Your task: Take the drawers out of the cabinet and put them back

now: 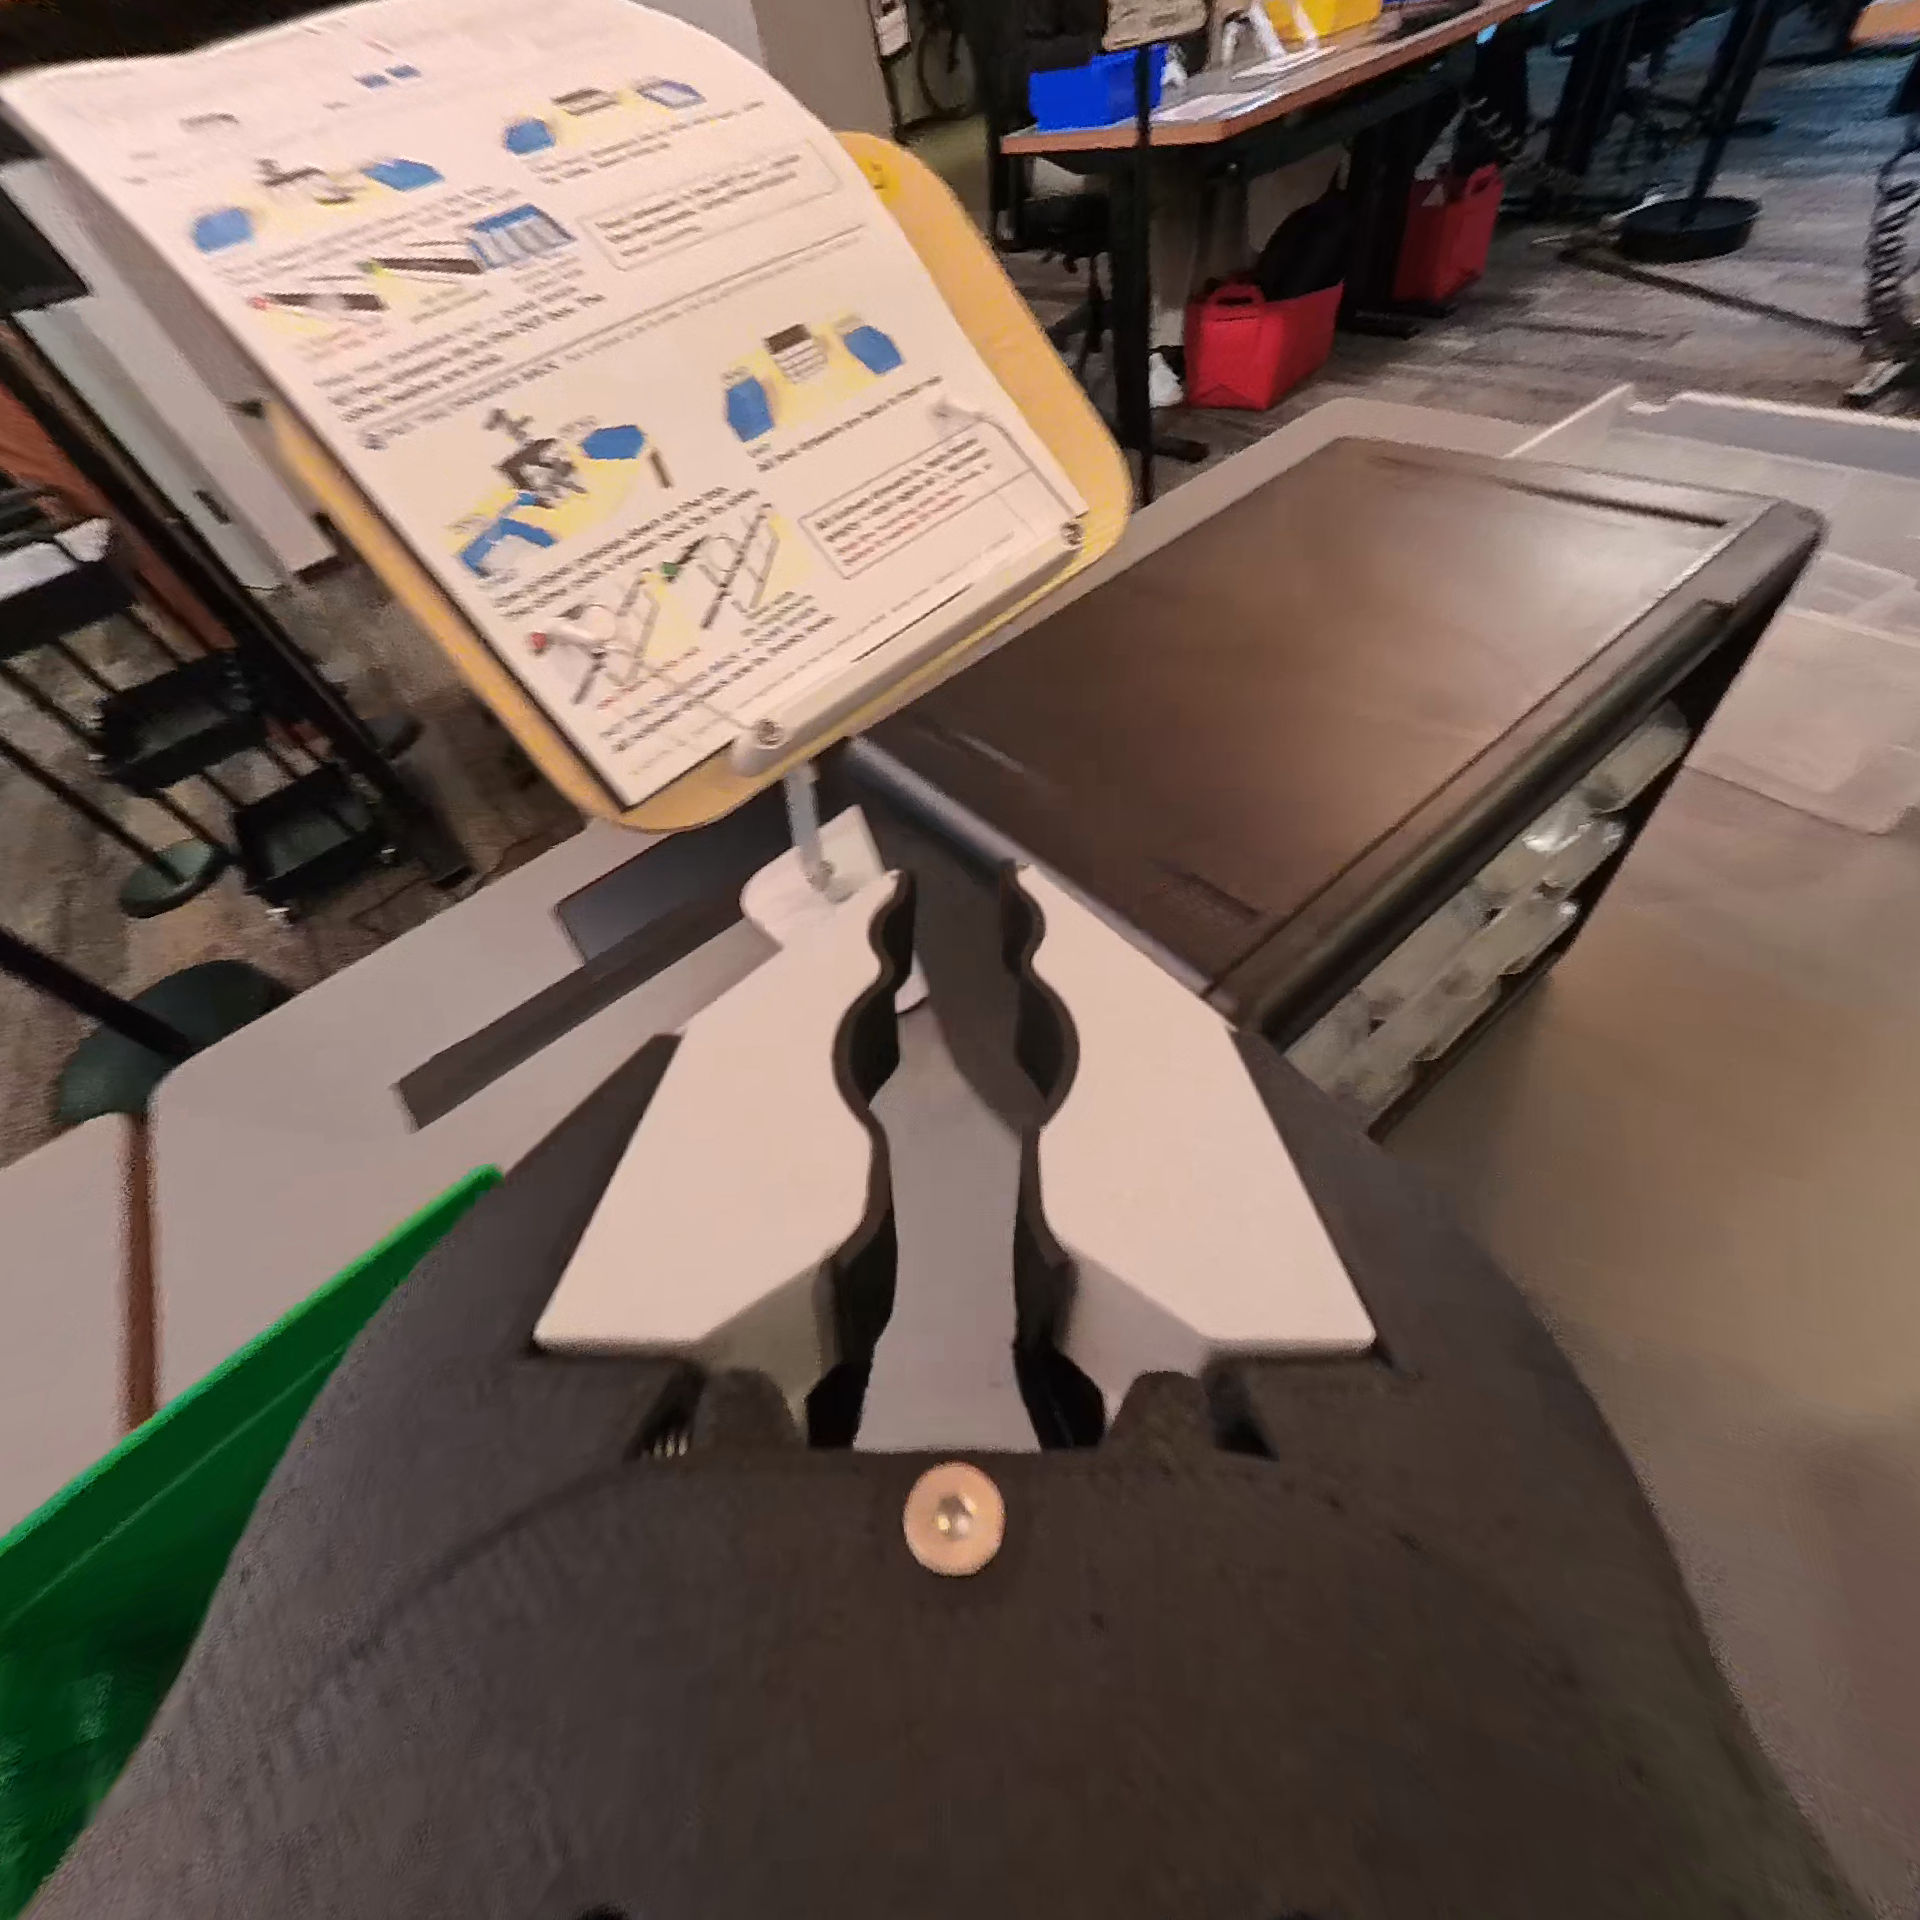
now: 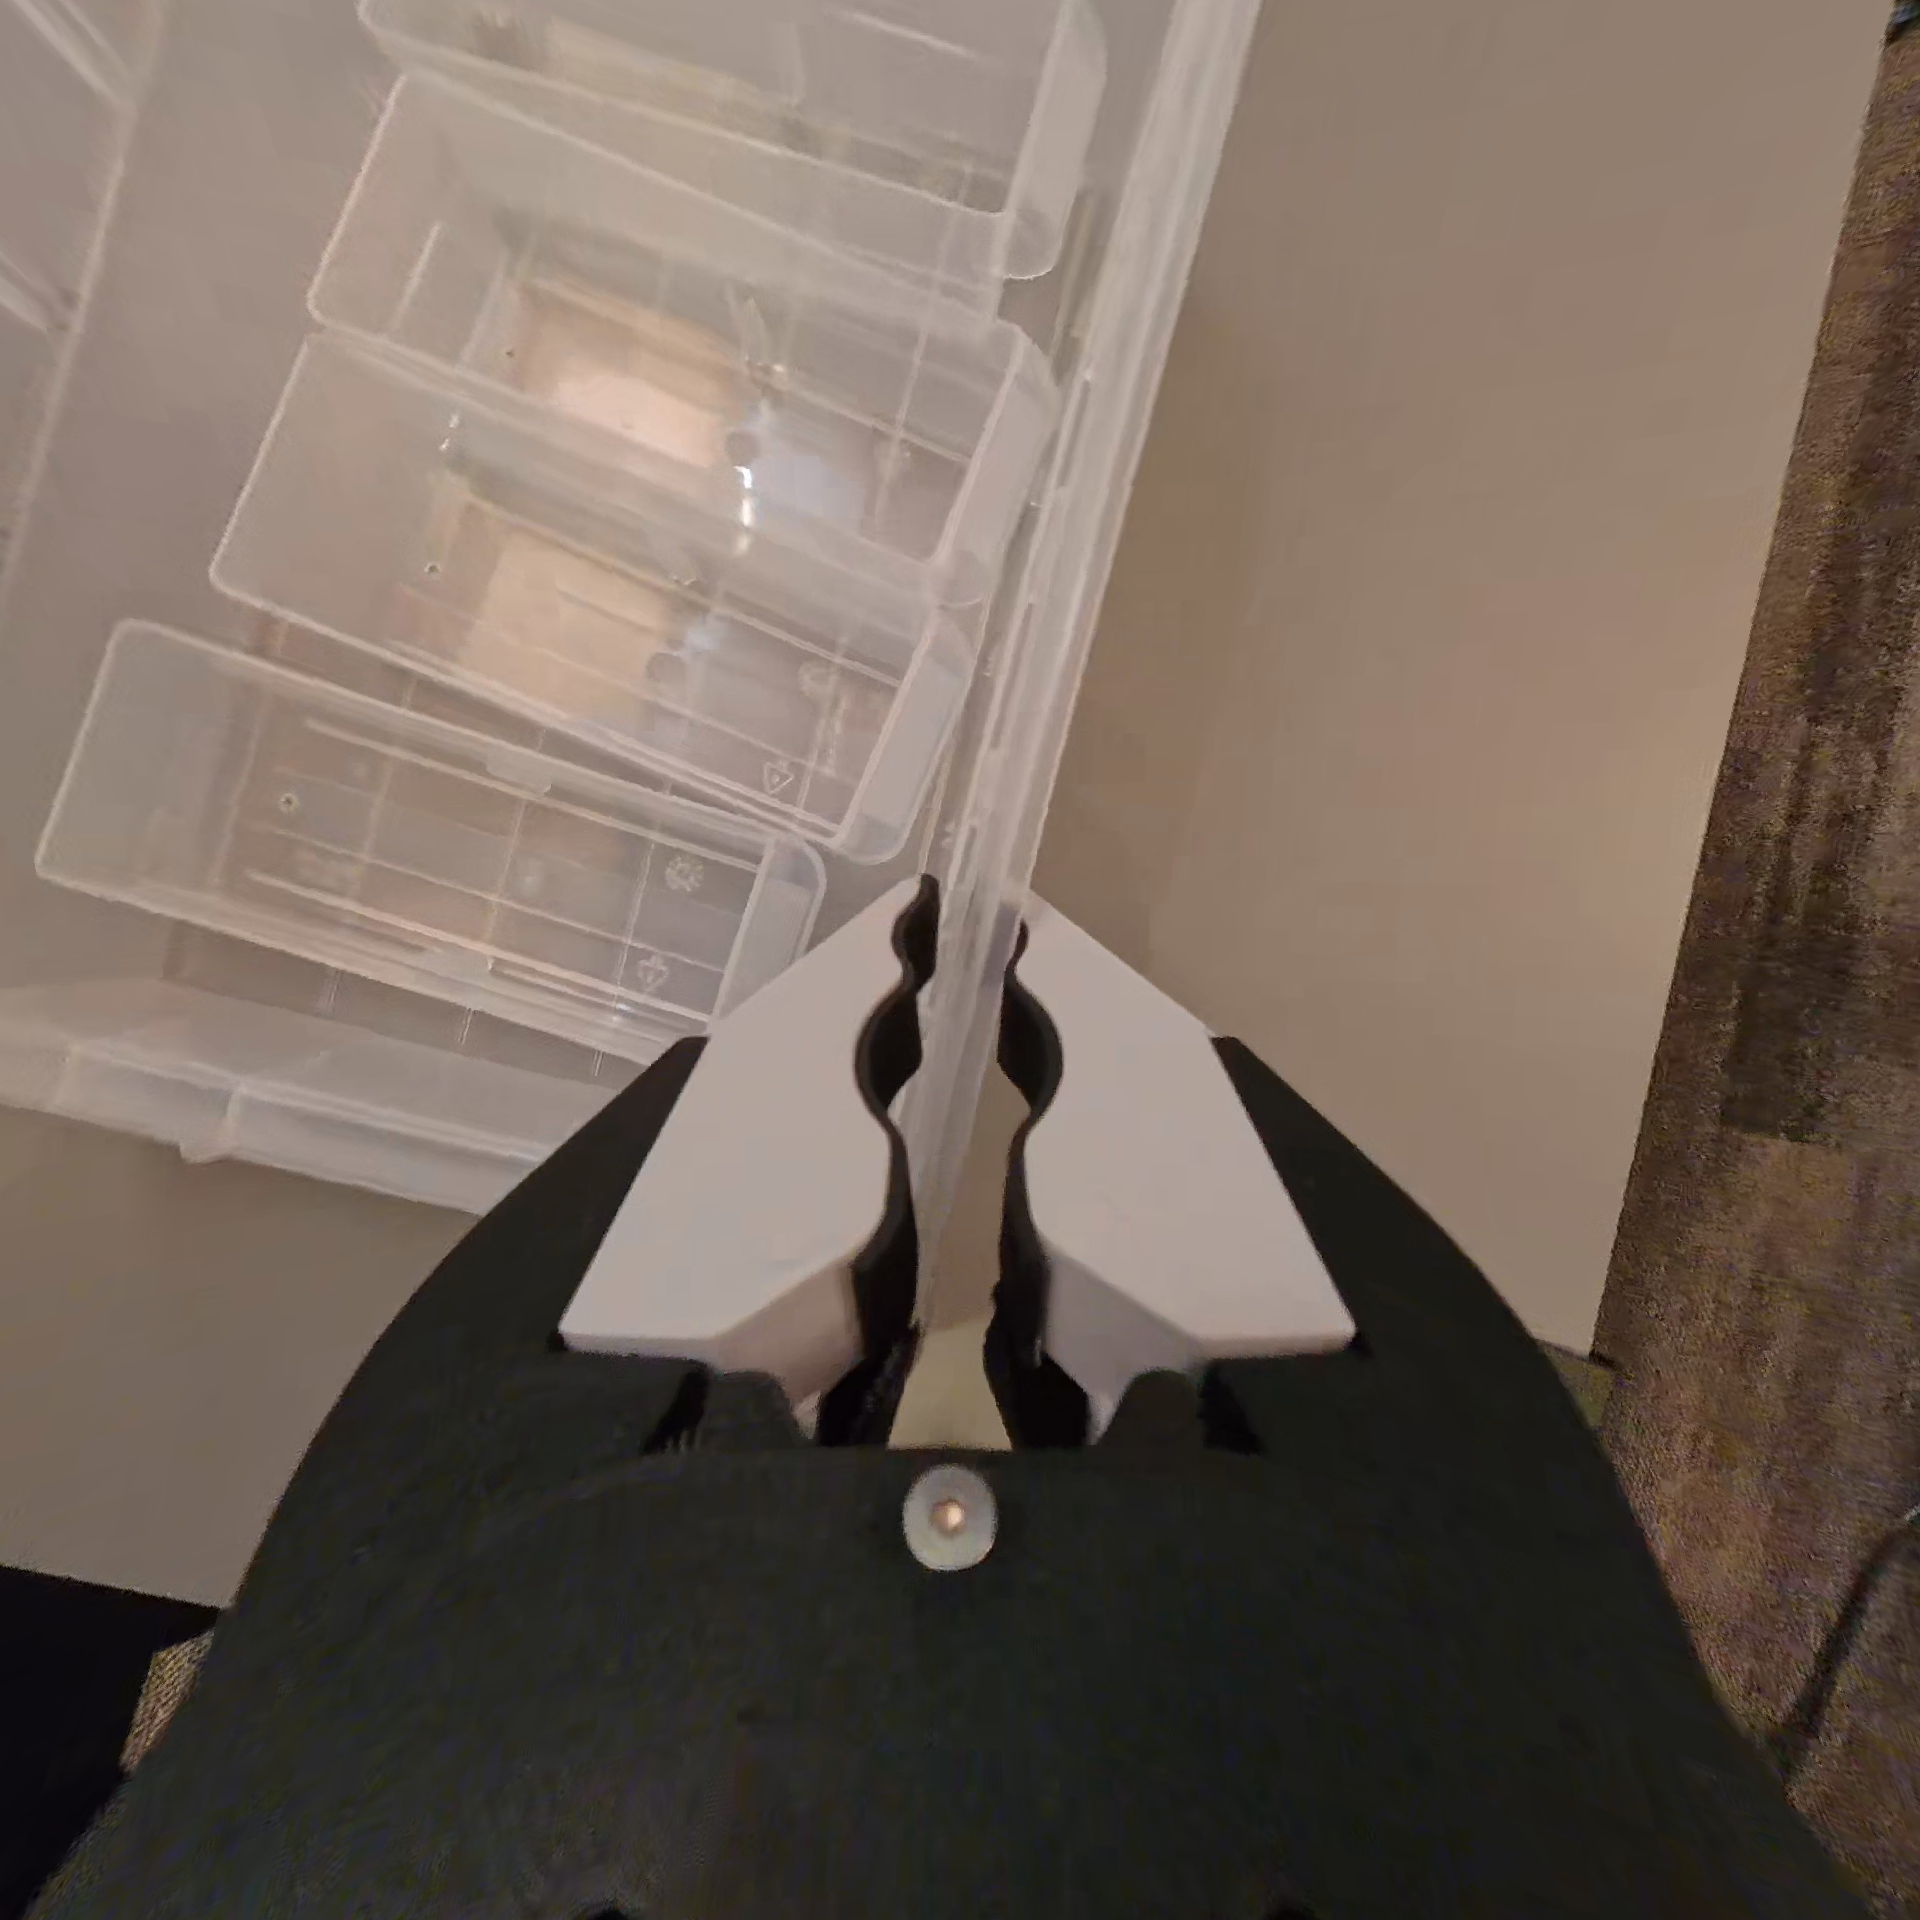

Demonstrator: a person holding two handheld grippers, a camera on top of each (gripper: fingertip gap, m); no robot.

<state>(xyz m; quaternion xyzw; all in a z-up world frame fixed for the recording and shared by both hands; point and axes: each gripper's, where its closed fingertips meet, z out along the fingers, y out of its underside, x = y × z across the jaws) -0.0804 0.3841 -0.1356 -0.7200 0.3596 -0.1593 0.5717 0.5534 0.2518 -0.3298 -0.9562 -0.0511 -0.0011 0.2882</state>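
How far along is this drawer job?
Several clear drawers already lie out in a clear bin, whose wall the right tongs straddle. The left tongs hold nothing. The black cabinet keeps some drawers; returning them all remains.

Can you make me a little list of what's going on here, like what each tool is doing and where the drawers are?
Left tool: open, holding nothing, above the table
Right tool: shut on the clear bin's wall
Cabinet: black, on the table, some drawers inside
Taken-out drawers: clear, lying in the bin
Instruction sheet: on a stand behind the left tool
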